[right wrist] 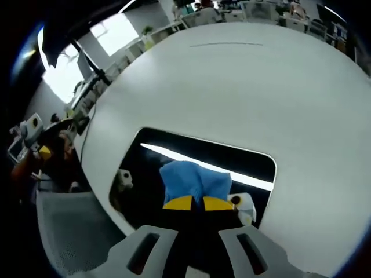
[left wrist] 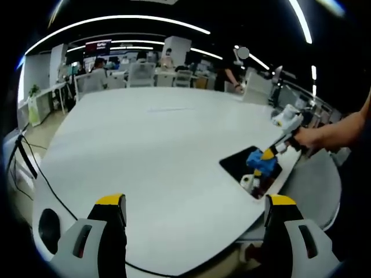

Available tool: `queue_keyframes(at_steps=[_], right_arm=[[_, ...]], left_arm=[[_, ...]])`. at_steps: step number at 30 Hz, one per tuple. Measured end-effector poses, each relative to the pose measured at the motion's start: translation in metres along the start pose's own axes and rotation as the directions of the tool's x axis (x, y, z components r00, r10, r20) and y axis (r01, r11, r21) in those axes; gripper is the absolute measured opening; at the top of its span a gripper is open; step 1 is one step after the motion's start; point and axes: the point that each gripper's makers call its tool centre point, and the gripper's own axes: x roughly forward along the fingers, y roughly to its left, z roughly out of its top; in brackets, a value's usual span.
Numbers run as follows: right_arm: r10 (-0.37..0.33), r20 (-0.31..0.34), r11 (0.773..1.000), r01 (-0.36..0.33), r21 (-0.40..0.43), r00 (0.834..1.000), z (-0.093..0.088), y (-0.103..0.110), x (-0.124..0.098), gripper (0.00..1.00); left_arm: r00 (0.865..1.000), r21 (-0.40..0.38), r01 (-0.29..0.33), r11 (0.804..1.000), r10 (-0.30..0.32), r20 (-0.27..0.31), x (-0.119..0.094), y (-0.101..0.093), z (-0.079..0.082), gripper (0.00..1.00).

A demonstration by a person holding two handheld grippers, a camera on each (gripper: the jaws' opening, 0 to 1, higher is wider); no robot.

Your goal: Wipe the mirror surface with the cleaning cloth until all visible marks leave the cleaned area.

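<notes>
right claw pinches the blue cloth against the mirror; left claw gapes open.

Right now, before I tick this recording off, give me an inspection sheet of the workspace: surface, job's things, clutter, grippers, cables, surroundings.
Surface: large white table, bare across its middle.
Job's things: dark mirror lying flat near the table edge, reflecting a ceiling light; blue cloth resting on it.
Clutter: nothing seen on the table.
Grippers: right gripper shut on the cloth, over the mirror; left gripper open, holding nothing, above the table's near edge.
Cables: black cable running along the table's left edge.
Surroundings: open office with chairs, desks and people at the far side; strip lights overhead; a person's hand on the right gripper.
</notes>
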Motion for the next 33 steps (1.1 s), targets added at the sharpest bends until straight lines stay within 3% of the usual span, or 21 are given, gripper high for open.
queue_keyframes(at_steps=[8, 14, 19, 22, 25, 27, 33], right_arm=[[-0.052, -0.009, 0.999, 0.051, -0.011, 0.999, -0.01, -0.028, -0.014, 0.0], [-0.107, -0.007, 0.991, 0.107, 0.084, 0.994, -0.017, -0.048, -0.024, 0.0], [-0.143, -0.01, 0.989, 0.144, 0.037, 0.99, -0.017, -0.044, -0.024, 0.0], [-0.227, 0.012, 0.974, 0.227, 0.001, 0.974, -0.013, -0.055, -0.027, 0.0], [-0.216, 0.061, 0.976, 0.213, 0.047, 0.975, -0.006, -0.053, -0.029, 0.0], [-0.206, 0.022, 0.978, 0.205, 0.03, 0.978, -0.014, -0.052, -0.024, 0.0], [-0.199, 0.045, 0.98, 0.199, 0.014, 0.979, -0.014, -0.053, -0.023, 0.0]], left_arm=[[1.0, 0.003, 0.002, 1.0, -0.002, -0.007, 0.0, -0.001, -0.001, 1.0], [1.0, -0.002, 0.002, 1.0, -0.002, -0.012, 0.002, -0.004, -0.001, 1.0], [1.0, -0.002, 0.005, 1.0, -0.005, -0.014, 0.004, -0.007, -0.001, 1.0], [1.0, 0.003, 0.003, 1.0, -0.003, -0.01, 0.002, -0.009, 0.001, 1.0], [1.0, 0.008, -0.004, 1.0, 0.004, -0.017, 0.0, -0.006, 0.0, 1.0], [1.0, 0.005, -0.012, 1.0, 0.012, -0.022, -0.002, -0.003, -0.003, 1.0], [1.0, -0.005, -0.018, 1.0, 0.018, -0.023, 0.0, -0.003, -0.005, 1.0]])
